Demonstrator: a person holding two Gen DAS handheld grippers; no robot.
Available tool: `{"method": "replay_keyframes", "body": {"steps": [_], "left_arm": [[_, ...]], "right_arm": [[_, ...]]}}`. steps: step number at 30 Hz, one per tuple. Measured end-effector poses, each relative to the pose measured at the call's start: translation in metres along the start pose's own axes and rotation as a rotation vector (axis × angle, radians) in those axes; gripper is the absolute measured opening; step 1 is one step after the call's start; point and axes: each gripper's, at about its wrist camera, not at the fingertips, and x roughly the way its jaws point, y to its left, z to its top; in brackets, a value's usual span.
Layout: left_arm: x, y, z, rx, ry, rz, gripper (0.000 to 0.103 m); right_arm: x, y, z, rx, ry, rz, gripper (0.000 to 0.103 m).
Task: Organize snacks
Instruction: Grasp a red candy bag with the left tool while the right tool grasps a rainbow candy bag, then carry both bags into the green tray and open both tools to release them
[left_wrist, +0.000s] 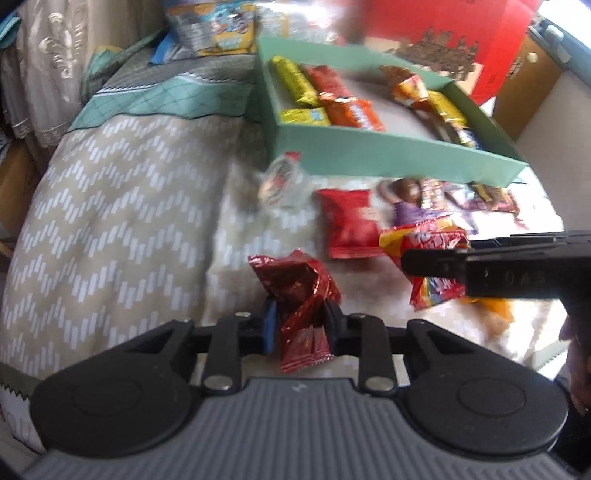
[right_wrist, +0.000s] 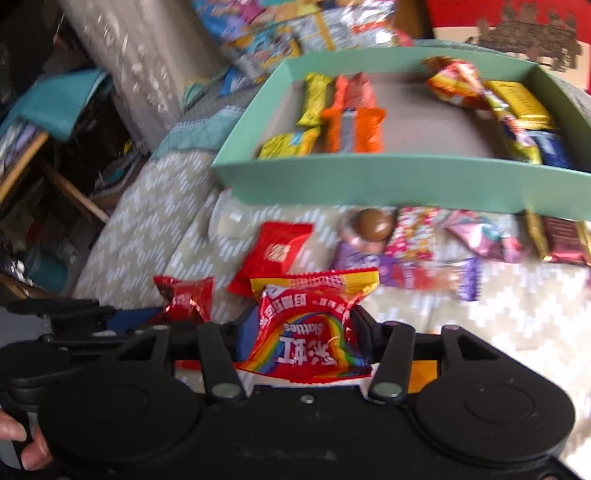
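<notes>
Left gripper (left_wrist: 300, 320) pinched narrow on crinkled red foil packet (left_wrist: 297, 284). Right gripper (right_wrist: 300, 332) jaws half-closed around Skittles bag (right_wrist: 314, 325), pads against it. Green box (right_wrist: 369, 177) straight ahead beyond both, long axis crosswise; right nearer.

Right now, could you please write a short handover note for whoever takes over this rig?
Left gripper: fingers shut on a crumpled dark red foil wrapper.
Right gripper: fingers closed around a Skittles packet.
Green box: yellow and orange bars sit at its left side, a few gold, orange and blue packets at its right.
Left to do: carry both held snacks to the box, then the loose ones lying on the bedspread in front of it: the red packet, the clear cup, the purple and pink sweets.
</notes>
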Motion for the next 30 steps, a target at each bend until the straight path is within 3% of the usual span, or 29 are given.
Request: {"method": "replay_keyframes", "body": {"steps": [9, 17, 22, 30], "left_arm": [[-0.028, -0.043, 0.038, 0.072, -0.078, -0.055, 0.026], [-0.001, -0.102, 0.121, 0.152, -0.140, -0.069, 0.026], [0.040, -0.128, 0.160, 0.166, -0.122, -0.053, 0.026], [0.083, -0.131, 0.173, 0.168, -0.059, -0.026, 0.029]], "right_arm": [[-0.049, -0.054, 0.010, 0.115, -0.128, 0.023, 0.052], [-0.071, -0.109, 0.074, 0.179, -0.271, -0.001, 0.052], [-0.054, -0.135, 0.109, 0.183, -0.261, -0.005, 0.052], [-0.014, -0.158, 0.121, 0.201, -0.203, -0.001, 0.055]]}}
